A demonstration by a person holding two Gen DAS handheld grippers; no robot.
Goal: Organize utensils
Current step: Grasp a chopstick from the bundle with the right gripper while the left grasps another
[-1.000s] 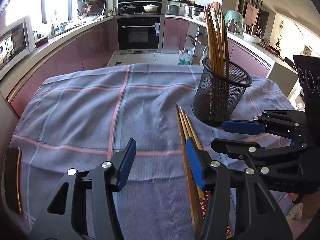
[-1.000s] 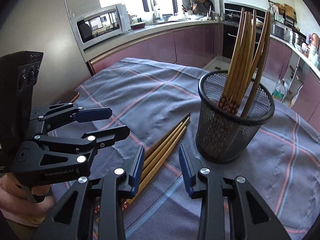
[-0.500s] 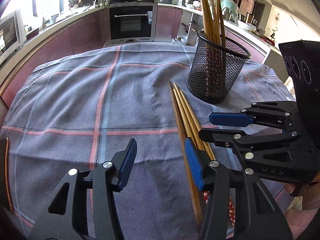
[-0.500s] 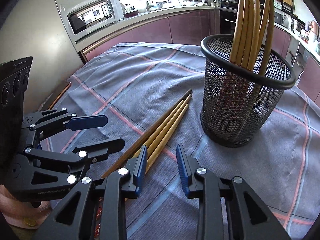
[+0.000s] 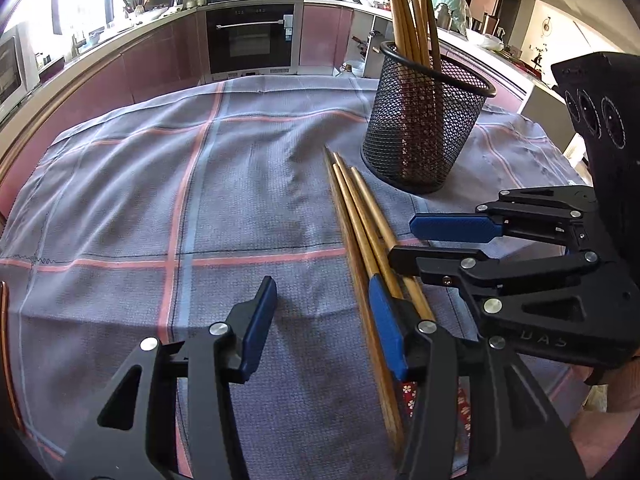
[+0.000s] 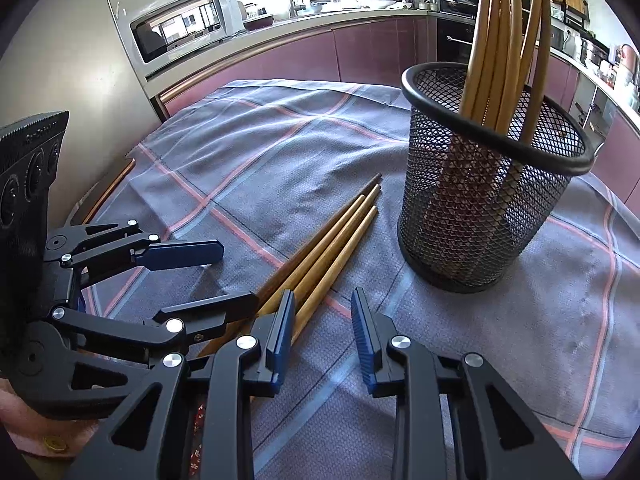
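Several wooden chopsticks (image 5: 362, 220) lie side by side on the plaid cloth, tips toward a black mesh holder (image 5: 424, 128). The holder (image 6: 480, 204) stands upright with several chopsticks in it. My left gripper (image 5: 324, 316) is open and empty, low over the cloth, its right finger beside the lying chopsticks. My right gripper (image 6: 324, 336) is open and empty, its left finger touching or just over the chopsticks (image 6: 332, 248). Each gripper shows in the other's view: the right one (image 5: 452, 244), the left one (image 6: 216, 276).
The grey cloth with pink and blue stripes (image 5: 160, 200) covers the table. Kitchen counters, an oven (image 5: 252, 36) and a microwave (image 6: 180, 28) stand behind. The table's copper edge (image 6: 108, 188) shows at the left.
Both grippers have moved forward and lower toward the lying chopsticks and the holder. Their jaws stay open. The chopsticks have not moved.
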